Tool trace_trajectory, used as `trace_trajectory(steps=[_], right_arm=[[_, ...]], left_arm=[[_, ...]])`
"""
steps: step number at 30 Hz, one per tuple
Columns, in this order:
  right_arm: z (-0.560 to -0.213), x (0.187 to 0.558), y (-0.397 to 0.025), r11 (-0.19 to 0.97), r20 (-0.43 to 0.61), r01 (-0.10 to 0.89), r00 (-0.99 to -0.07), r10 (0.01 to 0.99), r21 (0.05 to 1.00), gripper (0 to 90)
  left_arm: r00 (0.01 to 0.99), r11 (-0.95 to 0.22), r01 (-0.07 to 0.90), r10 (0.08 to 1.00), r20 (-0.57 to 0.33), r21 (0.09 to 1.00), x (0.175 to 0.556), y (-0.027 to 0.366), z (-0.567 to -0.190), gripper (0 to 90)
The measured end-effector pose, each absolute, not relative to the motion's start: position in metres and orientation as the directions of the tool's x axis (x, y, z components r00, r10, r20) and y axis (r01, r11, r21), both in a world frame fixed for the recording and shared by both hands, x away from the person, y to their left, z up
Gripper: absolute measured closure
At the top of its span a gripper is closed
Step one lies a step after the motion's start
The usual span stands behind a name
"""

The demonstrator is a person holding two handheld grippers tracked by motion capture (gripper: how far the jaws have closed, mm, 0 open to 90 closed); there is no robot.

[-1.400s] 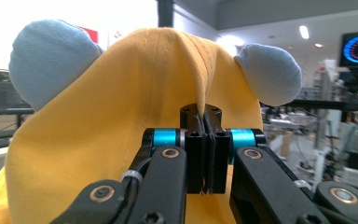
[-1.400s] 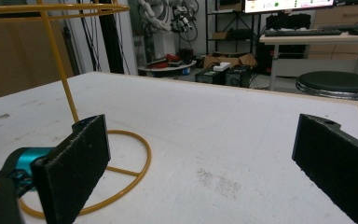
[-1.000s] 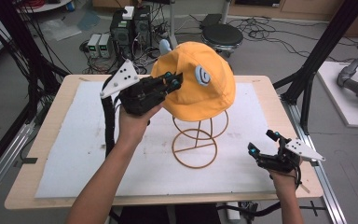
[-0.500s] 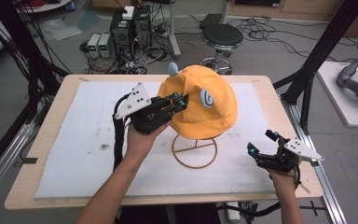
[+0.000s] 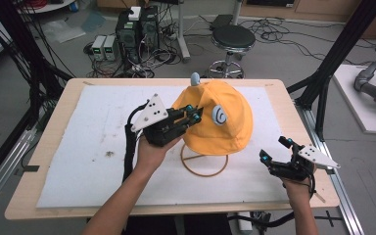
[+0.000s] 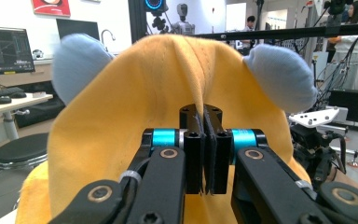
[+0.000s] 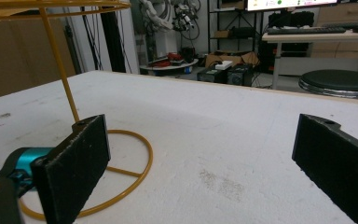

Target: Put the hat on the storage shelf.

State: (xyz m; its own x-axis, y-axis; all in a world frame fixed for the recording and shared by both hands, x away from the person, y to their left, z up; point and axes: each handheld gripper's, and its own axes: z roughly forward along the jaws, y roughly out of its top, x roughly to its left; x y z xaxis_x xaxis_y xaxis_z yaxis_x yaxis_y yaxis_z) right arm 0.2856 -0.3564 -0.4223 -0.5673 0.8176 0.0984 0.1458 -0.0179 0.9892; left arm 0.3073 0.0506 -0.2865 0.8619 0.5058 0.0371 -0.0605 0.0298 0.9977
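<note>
Surface: white foam sheet [image 5: 78,161] covering the wooden table [image 5: 39,147], cluttered lab floor beyond.
Left gripper [image 5: 192,115]: jaws pressed together, pinching a fold of the yellow fabric hat [image 5: 225,127], mid-table on the yellow wire stand [image 5: 203,164].
Hat marking: white spiral patch [image 5: 219,115], no readable writing.
Right gripper [image 5: 274,151]: jaws spread wide, empty, hovering near-right, forearm reaching in from the near edge.

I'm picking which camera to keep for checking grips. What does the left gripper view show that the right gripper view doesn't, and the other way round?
Left gripper view: the left gripper shut on a fold of the yellow hat, with the hat's two blue ears. Right gripper view: the right gripper open and empty above the white mat, plus the wire stand's base ring. Both show the cluttered lab behind.
</note>
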Motion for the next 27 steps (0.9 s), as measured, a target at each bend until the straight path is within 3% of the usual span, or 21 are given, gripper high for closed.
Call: trace_trajectory(steps=[5, 9, 11, 16, 18, 22, 27], right_arm=[[-0.423, 0.286, -0.356, -0.015, 0.097, 0.147, -0.566, 0.819, 0.989, 3.7], [-0.423, 0.286, -0.356, -0.018, 0.099, 0.147, -0.565, 0.819, 0.989, 3.7], [-0.423, 0.286, -0.356, -0.017, 0.098, 0.147, -0.565, 0.820, 0.989, 3.7], [-0.423, 0.287, -0.355, -0.017, 0.096, 0.143, -0.568, 0.817, 0.990, 3.7], [-0.423, 0.287, -0.355, -0.019, 0.100, 0.147, -0.565, 0.819, 0.989, 3.7], [-0.423, 0.288, -0.353, -0.019, 0.104, 0.155, -0.565, 0.819, 0.988, 3.7], [-0.423, 0.290, -0.352, -0.019, 0.095, 0.140, -0.563, 0.821, 0.990, 3.7]], left_arm=[[0.853, 0.043, -0.054, 0.522, 0.024, 0.998, 0.308, 0.054, -0.287, 80.7], [0.828, 0.063, -0.043, 0.561, 0.000, 0.997, 0.309, 0.058, -0.288, 64.1], [0.807, 0.072, -0.045, 0.590, -0.006, 0.996, 0.310, 0.063, -0.289, 48.1], [0.770, 0.075, -0.069, 0.638, 0.006, 0.995, 0.311, 0.078, -0.290, 35.2], [0.750, 0.073, -0.076, 0.661, 0.009, 0.994, 0.311, 0.084, -0.289, 24.3], [0.724, 0.088, -0.093, 0.690, 0.007, 0.992, 0.312, 0.101, -0.290, 16.9], [0.664, 0.085, -0.114, 0.747, 0.013, 0.990, 0.313, 0.129, -0.292, 16.8]])
